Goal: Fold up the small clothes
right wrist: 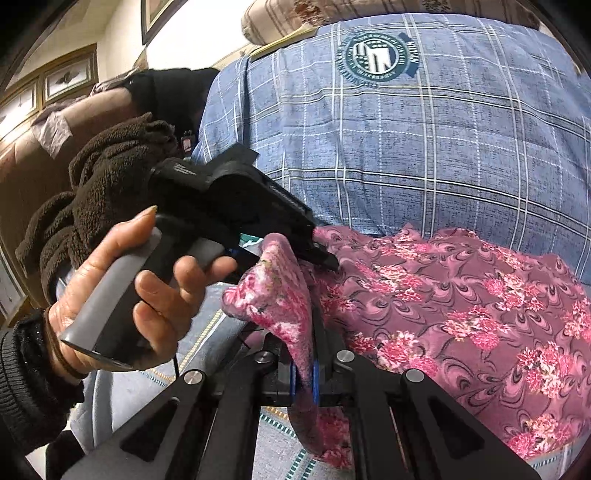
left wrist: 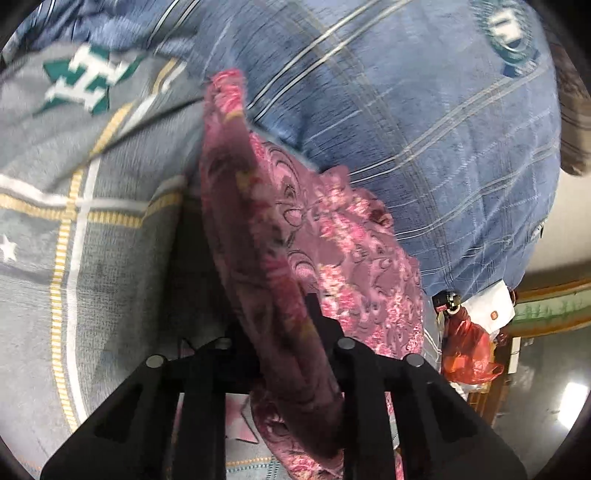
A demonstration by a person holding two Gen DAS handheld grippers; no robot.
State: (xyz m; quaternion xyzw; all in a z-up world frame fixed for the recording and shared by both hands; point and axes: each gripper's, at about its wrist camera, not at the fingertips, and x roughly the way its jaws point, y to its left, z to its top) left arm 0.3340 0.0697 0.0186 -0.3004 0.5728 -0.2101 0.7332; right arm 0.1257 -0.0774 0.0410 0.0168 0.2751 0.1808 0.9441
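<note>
A pink floral garment (right wrist: 461, 314) lies on a blue checked bedspread (right wrist: 424, 129). My right gripper (right wrist: 306, 369) is shut on a bunched edge of the garment, lifted off the bed. My left gripper (right wrist: 321, 254), held in a bare hand, is shut on the same edge a little farther along. In the left wrist view the garment (left wrist: 295, 240) hangs bunched between my left gripper's (left wrist: 288, 354) fingers, over the bedspread (left wrist: 424, 129).
A grey checked cover (left wrist: 74, 203) with yellow lines lies left of the blue one. A brown fleece item (right wrist: 92, 192) lies at the left. A red plastic bag (left wrist: 469, 350) and white bag sit beyond the bed. A patterned pillow (right wrist: 332, 14) is at the head.
</note>
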